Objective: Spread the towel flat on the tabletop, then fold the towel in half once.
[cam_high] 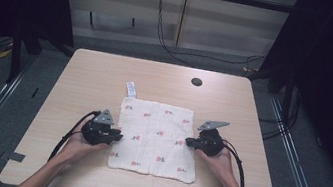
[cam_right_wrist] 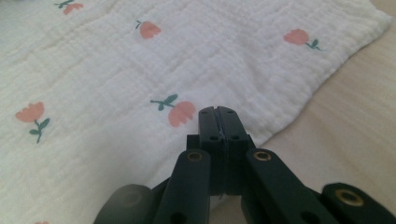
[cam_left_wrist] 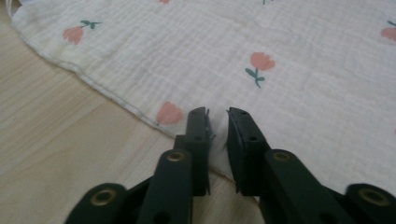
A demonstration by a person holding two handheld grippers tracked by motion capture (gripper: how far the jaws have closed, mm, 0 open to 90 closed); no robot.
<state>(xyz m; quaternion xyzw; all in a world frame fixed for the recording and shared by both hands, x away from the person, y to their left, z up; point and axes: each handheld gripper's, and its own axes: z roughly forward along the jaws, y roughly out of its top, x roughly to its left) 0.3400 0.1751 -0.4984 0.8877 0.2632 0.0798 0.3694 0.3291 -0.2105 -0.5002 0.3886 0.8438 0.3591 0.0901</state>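
White muslin cloth w/ pink tulip print [cam_high: 156,139] lies flat on table — left gripper [cam_left_wrist: 218,122] slightly open at its edge, gripping nothing; right gripper [cam_right_wrist: 217,116] fully closed at opposite edge, cloth pinch unclear.

overhead forward-down, two close views sharing cloth [cam_high: 156,137]

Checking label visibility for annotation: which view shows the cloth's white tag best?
The high view: the white tag sticks out from the far left corner of the cloth, lying on the table. The left gripper view and right gripper view give close-ups of the tulip-print fabric near each side edge, no tag.
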